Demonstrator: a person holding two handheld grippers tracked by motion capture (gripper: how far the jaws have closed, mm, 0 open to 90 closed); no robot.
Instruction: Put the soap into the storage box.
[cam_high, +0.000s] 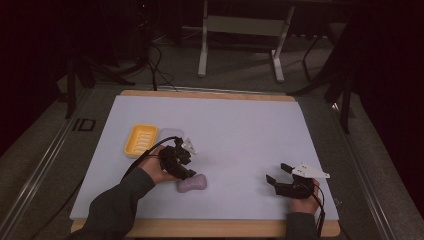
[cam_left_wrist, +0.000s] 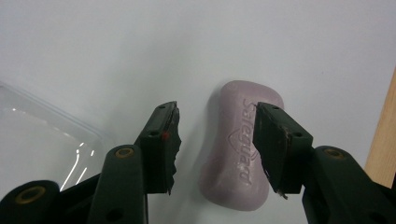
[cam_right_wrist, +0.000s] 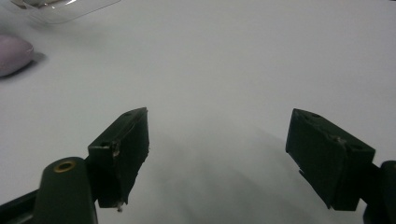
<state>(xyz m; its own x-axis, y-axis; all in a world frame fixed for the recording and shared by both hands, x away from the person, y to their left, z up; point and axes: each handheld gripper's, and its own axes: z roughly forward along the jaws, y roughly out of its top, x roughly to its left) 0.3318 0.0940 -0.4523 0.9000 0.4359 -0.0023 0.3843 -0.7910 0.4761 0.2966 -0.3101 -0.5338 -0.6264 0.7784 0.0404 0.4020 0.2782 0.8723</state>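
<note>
A lilac soap bar (cam_high: 192, 184) lies flat on the white mat near the front edge, its embossed lettering up. My left gripper (cam_high: 190, 174) hangs just over it. In the left gripper view the soap bar (cam_left_wrist: 238, 149) lies below the left gripper (cam_left_wrist: 217, 107), whose jaws stand apart: one jaw overlaps the bar's edge and the other stands clear of it with mat showing between. My right gripper (cam_high: 276, 172) rests at the front right, and in its own view the right gripper (cam_right_wrist: 218, 114) is open over bare mat. The soap bar (cam_right_wrist: 11, 53) shows far left there.
A yellow soap dish (cam_high: 141, 139) sits at the left of the white mat (cam_high: 225, 130). A clear plastic lid (cam_left_wrist: 37, 130) lies beside it, close to my left hand. The table's wooden front edge (cam_high: 210, 227) runs just behind the soap.
</note>
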